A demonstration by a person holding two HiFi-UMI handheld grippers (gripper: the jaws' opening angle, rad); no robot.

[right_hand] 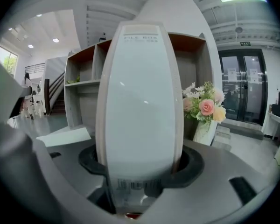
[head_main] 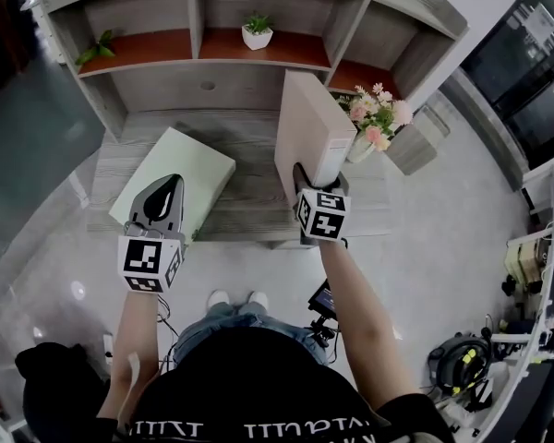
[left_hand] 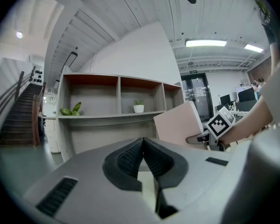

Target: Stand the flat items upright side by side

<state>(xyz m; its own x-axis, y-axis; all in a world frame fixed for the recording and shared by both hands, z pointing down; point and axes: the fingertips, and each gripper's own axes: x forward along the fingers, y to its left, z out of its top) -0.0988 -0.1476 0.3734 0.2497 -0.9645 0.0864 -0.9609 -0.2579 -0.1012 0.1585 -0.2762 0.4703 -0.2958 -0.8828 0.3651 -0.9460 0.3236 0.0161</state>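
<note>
Right gripper (head_main: 307, 183) is clamping the pink file box (head_main: 307, 127) upright on the counter (head_main: 249, 197). Left gripper (head_main: 169, 185), fingers (left_hand: 128, 160) clenched and empty, is hovering by the flat white box (head_main: 198, 162). Likely next: release, then raise the white box alongside.

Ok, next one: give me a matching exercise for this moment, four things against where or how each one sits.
Things:
1. file box
2. white box
3. vase of flowers
4. small potted plant

Places or states:
A. in the middle compartment of the shelf
B. lying flat on the desk
C. upright, clamped in the right gripper
D. standing on the desk, to the right of the file box

Pairs: 1-C, 2-B, 3-D, 4-A.
</note>
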